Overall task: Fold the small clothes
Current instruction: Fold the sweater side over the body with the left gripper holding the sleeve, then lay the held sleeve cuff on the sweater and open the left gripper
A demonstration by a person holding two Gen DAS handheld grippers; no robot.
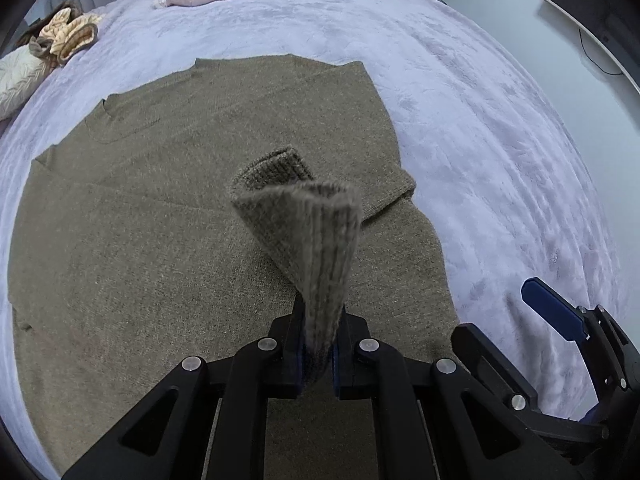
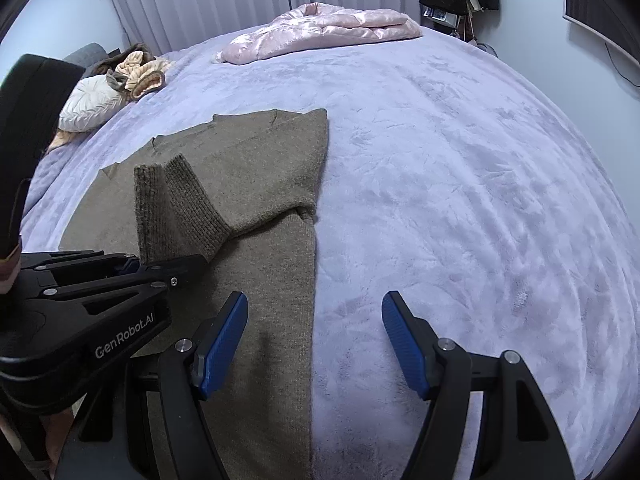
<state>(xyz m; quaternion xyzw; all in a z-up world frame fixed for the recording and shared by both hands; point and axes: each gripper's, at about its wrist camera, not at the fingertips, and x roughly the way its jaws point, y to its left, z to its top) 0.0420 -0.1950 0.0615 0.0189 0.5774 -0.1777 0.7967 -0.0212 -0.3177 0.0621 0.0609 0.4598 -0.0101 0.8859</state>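
The olive-brown knitted sweater (image 2: 256, 184) lies flat on the lilac plush bedspread (image 2: 460, 200), its ribbed sleeve cuff (image 1: 308, 248) pinched in the left gripper (image 1: 318, 356), while the right gripper (image 2: 314, 344) hangs wide and empty over its edge

so the sweater (image 2: 256, 168) is a matt, fuzzy olive-brown knit; its cuff (image 1: 308, 248), pinched between the left gripper's (image 1: 318, 354) fingers, is chunky ribbed; the bedspread (image 2: 460, 184) under the right gripper's (image 2: 314, 336) spread fingers is soft plush lilac; pads (image 2: 222, 344) look ridged blue rubber; the arms are matt black plastic with shiny metal pins; the pink quilt (image 2: 320, 30) beyond the fingertips is glossy satin
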